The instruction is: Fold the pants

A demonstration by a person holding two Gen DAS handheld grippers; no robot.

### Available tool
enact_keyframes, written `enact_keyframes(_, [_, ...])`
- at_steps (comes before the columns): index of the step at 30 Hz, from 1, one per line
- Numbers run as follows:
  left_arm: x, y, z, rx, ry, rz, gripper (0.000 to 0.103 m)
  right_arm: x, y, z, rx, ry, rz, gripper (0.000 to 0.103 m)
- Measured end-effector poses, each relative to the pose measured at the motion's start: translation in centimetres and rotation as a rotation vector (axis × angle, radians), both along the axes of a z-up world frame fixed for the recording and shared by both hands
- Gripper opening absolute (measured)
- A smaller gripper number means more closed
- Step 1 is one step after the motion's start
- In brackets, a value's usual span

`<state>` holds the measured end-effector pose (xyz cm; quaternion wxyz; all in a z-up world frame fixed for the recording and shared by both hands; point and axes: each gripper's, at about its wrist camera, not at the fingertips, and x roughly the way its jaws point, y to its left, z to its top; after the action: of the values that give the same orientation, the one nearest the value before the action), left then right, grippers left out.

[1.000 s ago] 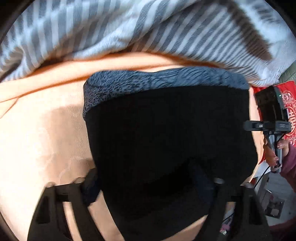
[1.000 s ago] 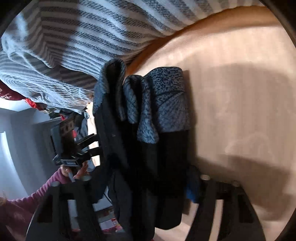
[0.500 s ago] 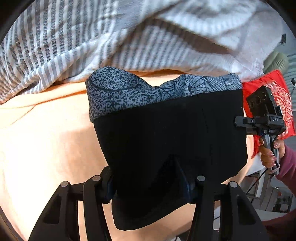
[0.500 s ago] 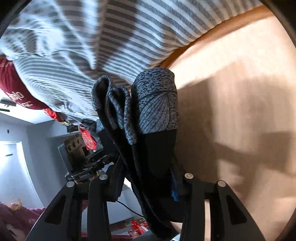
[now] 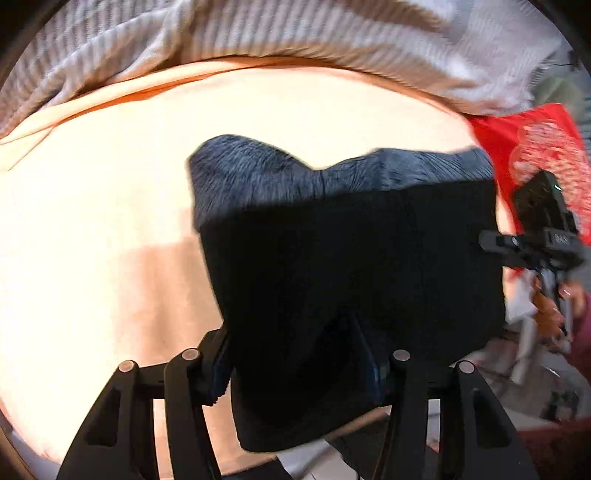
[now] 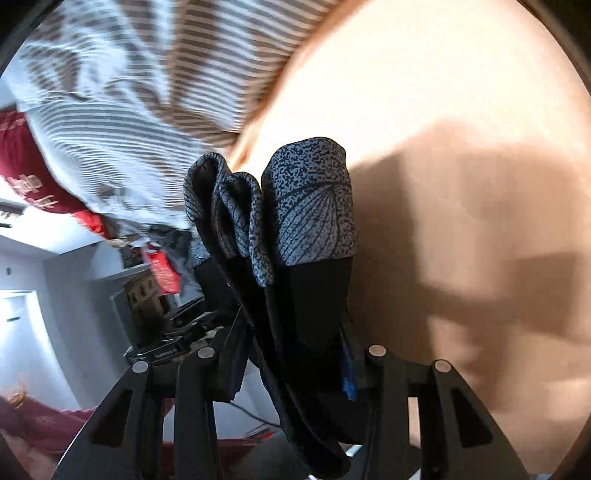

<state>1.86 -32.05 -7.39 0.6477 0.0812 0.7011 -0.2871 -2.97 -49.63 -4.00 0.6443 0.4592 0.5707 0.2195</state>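
The folded black pants (image 5: 351, 266) with a grey patterned band (image 5: 258, 177) hang above the peach bed sheet (image 5: 92, 240). My left gripper (image 5: 299, 365) is shut on the pants' near edge. My right gripper (image 6: 291, 373) is shut on the same bundle, seen edge-on in the right wrist view as several layers (image 6: 306, 295) with the patterned band (image 6: 314, 210) at the far end. The right gripper also shows in the left wrist view (image 5: 535, 240), at the pants' right edge. The left gripper shows in the right wrist view (image 6: 166, 336), behind the bundle.
A grey-and-white striped blanket (image 5: 295, 33) lies bunched along the far side of the bed, also in the right wrist view (image 6: 147, 92). A red cloth (image 5: 535, 147) lies at the right. Room clutter and a wall (image 6: 55, 295) lie beyond the bed's edge.
Both grippers have carried the pants back, away from the striped blanket and higher off the sheet. Both stay shut on the pants.
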Motion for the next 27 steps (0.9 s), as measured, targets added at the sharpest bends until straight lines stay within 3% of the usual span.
enact_keyframes(2, [0.3,-0.2,-0.8,0.073,-0.018,0.037,0.077,-0.2,-0.4,-1.2,-0.056,0.023,-0.022,0.052])
enact_keyframes(5, [0.4,-0.4,0.0,0.122,-0.065,0.081,0.079,-0.5,-1.1,-1.1,-0.126,0.047,-0.047,0.062])
enact_keyframes(10, [1.2,0.6,3.4,0.197,-0.17,0.156,0.079,-1.4,-2.7,2.9,-0.384,0.031,-0.066,0.064])
enact_keyframes(11, [1.3,0.6,4.0,0.194,-0.178,0.164,0.079,-1.6,-3.0,3.8,-0.431,0.023,-0.073,0.061])
enact_keyframes(14, [1.4,2.1,6.1,0.184,-0.228,0.171,0.079,-1.3,-2.7,6.4,-0.433,-0.034,-0.097,0.017])
enact_keyframes(17, [1.0,-0.6,6.7,0.165,-0.269,0.151,0.079,0.1,-0.5,8.7,-0.475,-0.116,-0.077,0.016])
enact_keyframes(20, [0.9,-0.5,5.8,0.152,-0.259,0.152,0.079,2.1,2.0,9.1,-0.567,-0.163,-0.03,0.016])
enact_keyframes(24, [0.9,-1.6,3.3,0.168,-0.239,0.162,0.079,3.8,3.0,6.3,-0.712,-0.102,0.012,0.016])
enact_keyframes(27, [1.2,-1.4,2.7,0.185,-0.229,0.184,0.079,4.0,1.4,4.2,-0.623,-0.046,-0.047,0.016])
